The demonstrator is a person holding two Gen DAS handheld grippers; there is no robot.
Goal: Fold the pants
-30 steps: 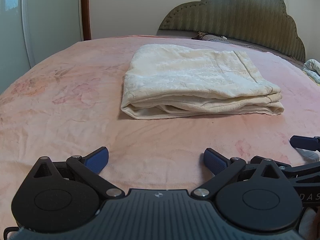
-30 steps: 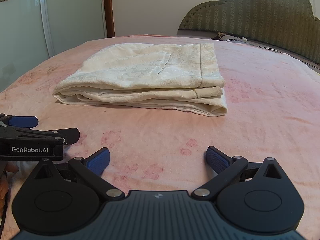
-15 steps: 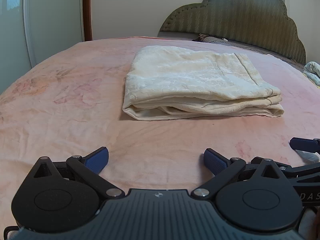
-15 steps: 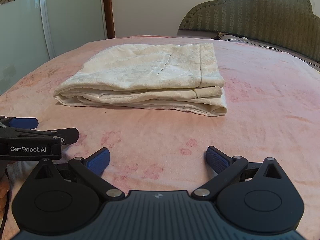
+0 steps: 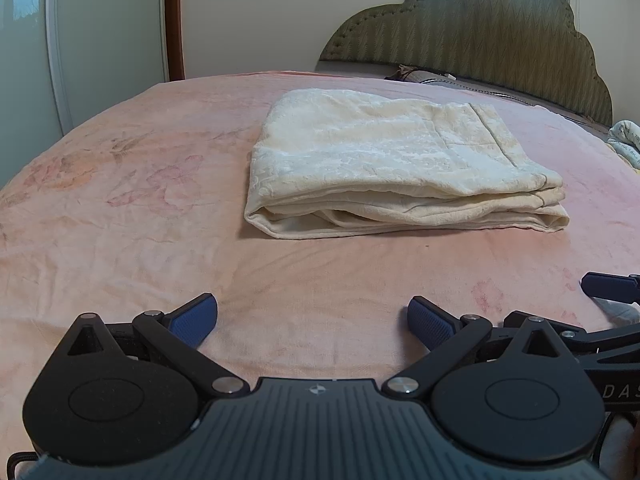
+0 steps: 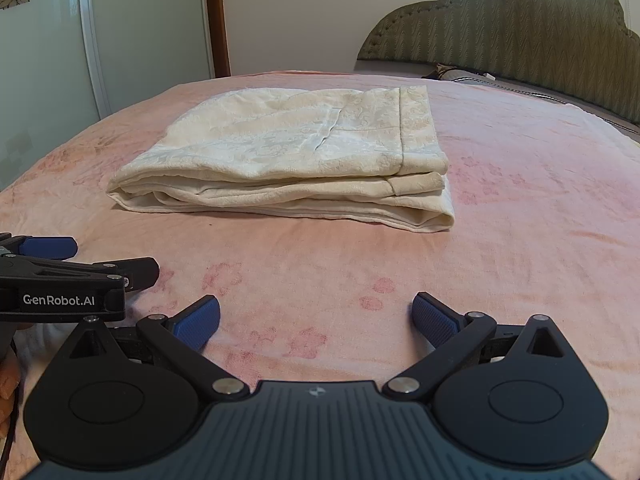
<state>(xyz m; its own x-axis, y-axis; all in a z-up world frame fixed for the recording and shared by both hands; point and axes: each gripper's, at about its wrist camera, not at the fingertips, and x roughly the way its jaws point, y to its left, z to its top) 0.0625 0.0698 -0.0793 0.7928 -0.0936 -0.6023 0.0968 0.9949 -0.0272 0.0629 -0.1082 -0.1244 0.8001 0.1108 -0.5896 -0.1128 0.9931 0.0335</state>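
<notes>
Cream pants (image 5: 392, 164) lie folded into a thick rectangle on the pink bed, ahead of both grippers; they also show in the right wrist view (image 6: 296, 152). My left gripper (image 5: 313, 320) is open and empty, low over the sheet, well short of the pants. My right gripper (image 6: 316, 318) is open and empty, also short of the pants. The two grippers sit side by side: the right one's fingers (image 5: 608, 286) show at the right edge of the left wrist view, the left one's fingers (image 6: 48, 247) at the left edge of the right wrist view.
The pink floral bedsheet (image 5: 120, 208) covers the bed. A green padded headboard (image 5: 500, 40) stands at the far side with pillows below it. White wardrobe doors (image 6: 48, 40) are on the left. A patterned cloth (image 5: 626, 140) lies at the right edge.
Both grippers have tilted slightly, so the pants sit a touch lower in the views. The pants have not moved and both grippers stay open.
</notes>
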